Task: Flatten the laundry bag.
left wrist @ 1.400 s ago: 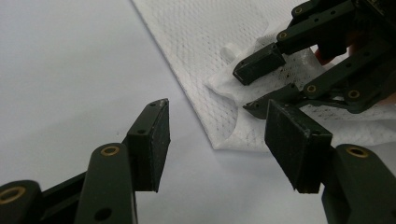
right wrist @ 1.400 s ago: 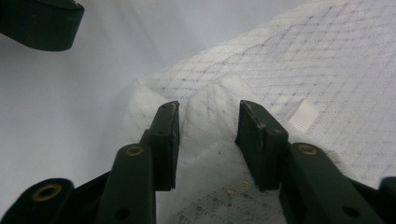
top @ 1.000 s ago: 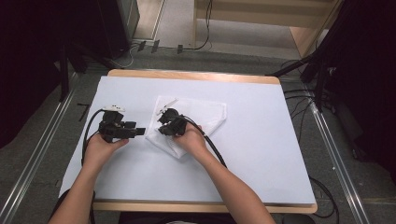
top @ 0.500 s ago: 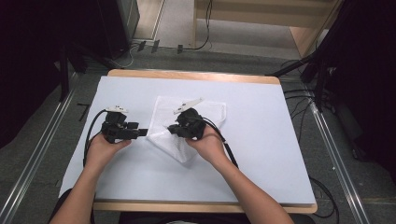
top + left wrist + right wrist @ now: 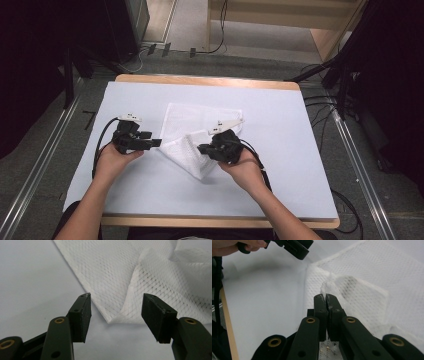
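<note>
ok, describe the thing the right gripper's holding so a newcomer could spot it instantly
On the pale blue table, look between the two black grippers. A white mesh cloth lies there, part folded, one edge pinched in the shut right gripper; the left gripper is open at its corner. It is the only soft, netted white item there.
</note>
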`<state>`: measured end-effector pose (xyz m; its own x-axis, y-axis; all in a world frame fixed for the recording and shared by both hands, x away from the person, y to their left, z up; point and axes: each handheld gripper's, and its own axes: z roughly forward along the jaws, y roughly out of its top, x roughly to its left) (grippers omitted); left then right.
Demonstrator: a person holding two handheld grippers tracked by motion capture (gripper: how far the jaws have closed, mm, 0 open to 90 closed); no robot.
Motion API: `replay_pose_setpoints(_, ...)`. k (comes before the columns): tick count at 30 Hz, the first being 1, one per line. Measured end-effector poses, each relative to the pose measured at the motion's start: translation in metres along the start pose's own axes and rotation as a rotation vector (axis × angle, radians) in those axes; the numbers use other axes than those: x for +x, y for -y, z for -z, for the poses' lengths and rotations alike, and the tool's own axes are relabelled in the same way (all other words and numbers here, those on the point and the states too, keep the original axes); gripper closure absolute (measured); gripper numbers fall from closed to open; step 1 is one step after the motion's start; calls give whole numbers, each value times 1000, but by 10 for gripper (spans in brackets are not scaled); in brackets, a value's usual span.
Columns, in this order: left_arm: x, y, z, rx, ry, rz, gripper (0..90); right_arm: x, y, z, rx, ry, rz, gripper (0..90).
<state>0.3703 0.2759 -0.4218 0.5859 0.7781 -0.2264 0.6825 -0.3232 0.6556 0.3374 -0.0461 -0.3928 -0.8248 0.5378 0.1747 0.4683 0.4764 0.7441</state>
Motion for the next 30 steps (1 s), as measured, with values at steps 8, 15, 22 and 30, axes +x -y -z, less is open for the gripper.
replay_pose_setpoints(8,-3,-2,-4,2,11,-13,420,-10,30,19,-12,18,-54,889)
replay_pose_setpoints(15,-4,-5,-7,13,17,-29,420,-14,54,30,-9,14,-106,878)
replay_pose_setpoints(22,-4,-8,-10,17,28,-44,420,-16,65,43,-8,12,-124,807)
replay_pose_setpoints(30,-7,-11,-14,17,33,-50,420,-24,66,63,-48,44,-143,645)
